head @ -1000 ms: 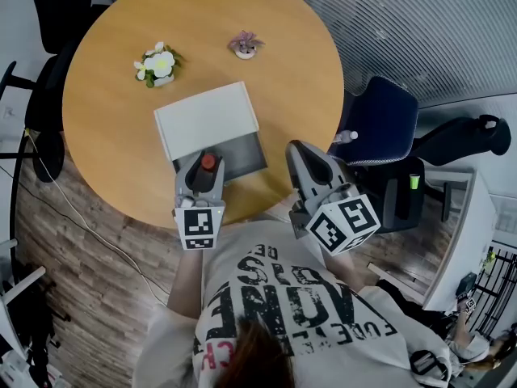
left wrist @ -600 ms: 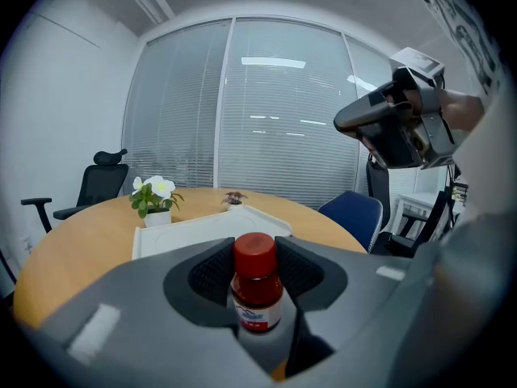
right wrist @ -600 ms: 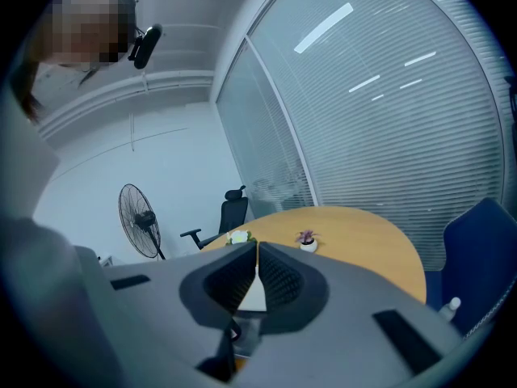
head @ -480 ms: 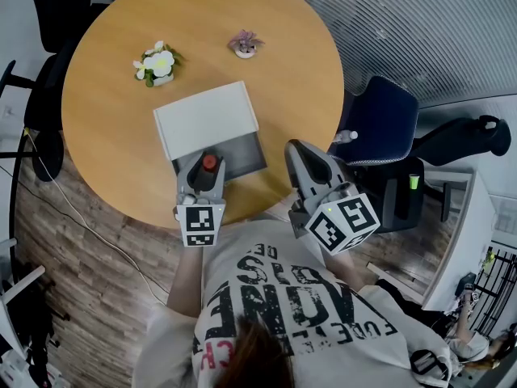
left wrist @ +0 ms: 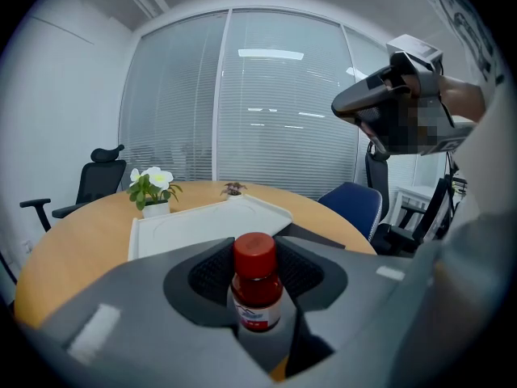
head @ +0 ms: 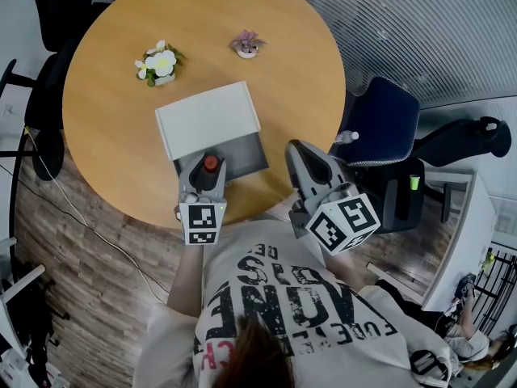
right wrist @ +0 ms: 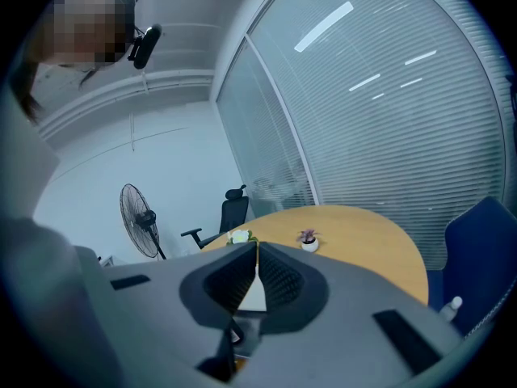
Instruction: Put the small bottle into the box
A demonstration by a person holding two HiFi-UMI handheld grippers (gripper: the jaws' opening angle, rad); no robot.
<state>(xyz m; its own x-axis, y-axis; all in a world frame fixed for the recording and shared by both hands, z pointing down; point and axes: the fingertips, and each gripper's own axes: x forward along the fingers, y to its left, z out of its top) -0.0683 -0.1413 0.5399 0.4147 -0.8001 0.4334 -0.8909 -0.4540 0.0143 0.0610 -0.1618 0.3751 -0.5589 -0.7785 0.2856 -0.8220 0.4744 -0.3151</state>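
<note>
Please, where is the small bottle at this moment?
The small bottle is upright between the jaws of the left gripper, at the centre of the left gripper view; the head view puts it at the near edge of the box.

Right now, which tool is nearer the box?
Left. The left tool, gripping the small bottle, is at the near edge of the box; the right tool, shut and empty, hangs off to its right.

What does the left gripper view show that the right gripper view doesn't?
Only the left gripper view: the small bottle, red-capped, clamped in the left hand-held gripper. Only the right gripper view: a standing fan, and the right hand-held gripper closed on nothing. Both: the round wooden table, the white flowers and the small purple plant.
</note>
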